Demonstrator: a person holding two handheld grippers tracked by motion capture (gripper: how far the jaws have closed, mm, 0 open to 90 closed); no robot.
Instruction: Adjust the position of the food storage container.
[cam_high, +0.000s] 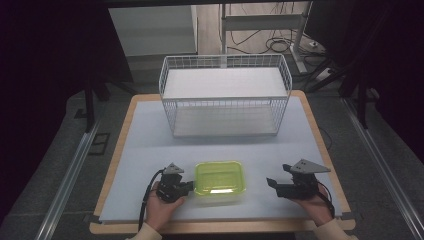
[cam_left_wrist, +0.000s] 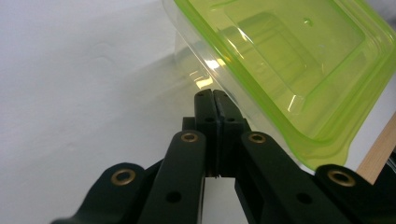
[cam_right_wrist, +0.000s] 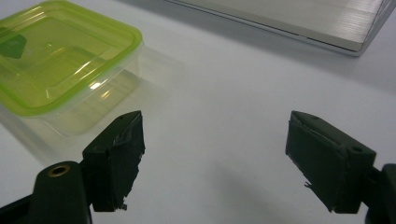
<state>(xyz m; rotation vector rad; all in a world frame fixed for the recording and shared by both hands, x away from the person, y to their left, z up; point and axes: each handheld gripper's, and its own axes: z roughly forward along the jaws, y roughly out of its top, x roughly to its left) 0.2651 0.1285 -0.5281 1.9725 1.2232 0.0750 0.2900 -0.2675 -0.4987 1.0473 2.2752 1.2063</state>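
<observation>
Clear lidded container (cam_high: 219, 181) with green lid, bottom centre of the high view, looks empty, light, stiff, slick, so I'd grip under the lid rim; my left gripper (cam_high: 189, 186) clenched empty beside it, right gripper (cam_high: 273, 183) spread wide, wire basket (cam_high: 224, 95) well behind, table edge (cam_high: 220, 228) near.

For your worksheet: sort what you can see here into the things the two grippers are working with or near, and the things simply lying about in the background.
Likely part of the job:
- lidded box, green lid on
- left gripper, shut, beside the box
- right gripper, open, apart from the box
- wire basket, possibly

Just lying about:
- cables on the floor
- table leg frame behind
</observation>
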